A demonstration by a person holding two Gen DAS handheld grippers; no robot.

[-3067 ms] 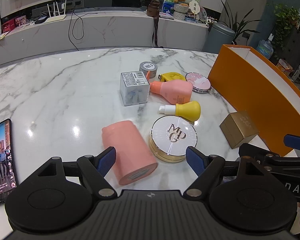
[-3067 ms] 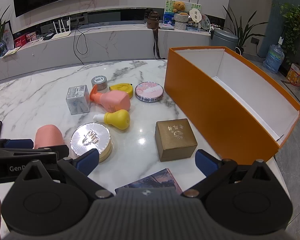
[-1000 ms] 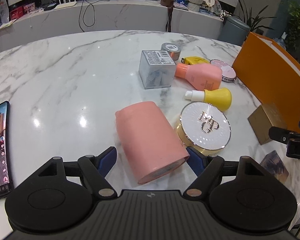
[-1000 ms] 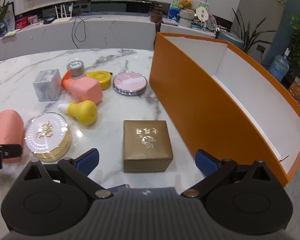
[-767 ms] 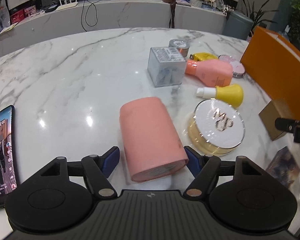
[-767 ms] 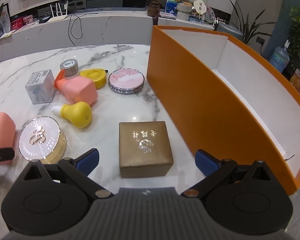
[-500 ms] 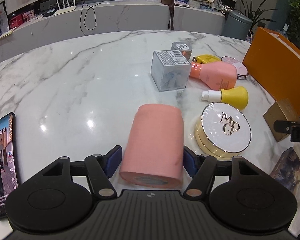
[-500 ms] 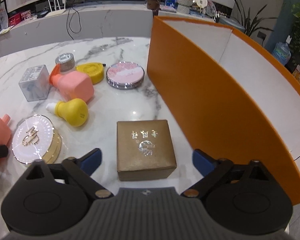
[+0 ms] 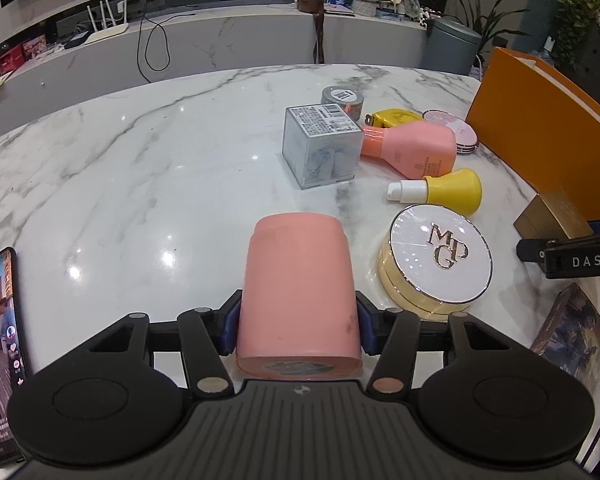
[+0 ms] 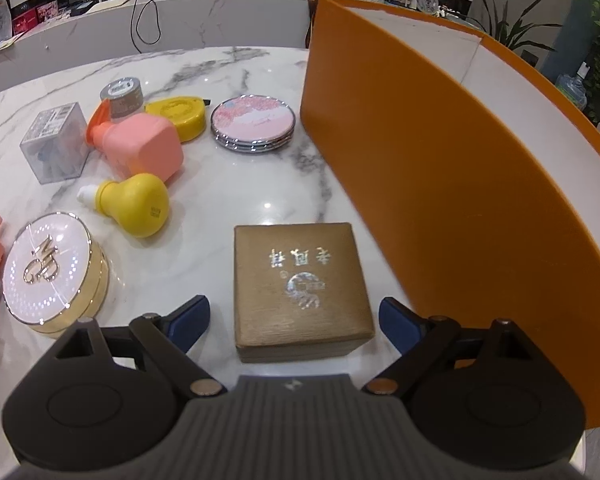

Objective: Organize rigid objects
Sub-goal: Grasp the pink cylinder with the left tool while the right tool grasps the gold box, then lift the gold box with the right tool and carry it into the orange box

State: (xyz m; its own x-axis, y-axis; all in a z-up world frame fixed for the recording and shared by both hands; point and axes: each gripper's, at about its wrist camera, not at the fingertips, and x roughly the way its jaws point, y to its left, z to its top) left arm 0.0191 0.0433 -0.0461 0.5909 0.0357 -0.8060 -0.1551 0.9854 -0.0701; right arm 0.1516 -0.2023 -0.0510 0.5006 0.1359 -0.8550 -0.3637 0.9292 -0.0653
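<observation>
My left gripper (image 9: 298,326) is shut on a pink cylindrical jar (image 9: 298,288) that lies on its side on the marble table (image 9: 140,168). My right gripper (image 10: 296,320) is open, its blue pads on either side of a gold square box (image 10: 300,284) without touching it. The gold box also shows in the left wrist view (image 9: 552,216). A tall orange box (image 10: 440,168) with a white inside stands to the right of the gold box.
A round white-and-gold compact (image 9: 440,256), a yellow bulb bottle (image 9: 448,190), a pink bottle (image 9: 412,148), a grey cube box (image 9: 320,144), a small grey jar (image 9: 342,98), a yellow tape measure (image 10: 178,114) and a pink round compact (image 10: 254,122) lie on the table. A phone (image 9: 0,340) lies at left, a booklet (image 9: 568,332) at right.
My left gripper has moved forward around the pink jar and closed on it. My right gripper has moved forward and down until the gold box sits between its open pads.
</observation>
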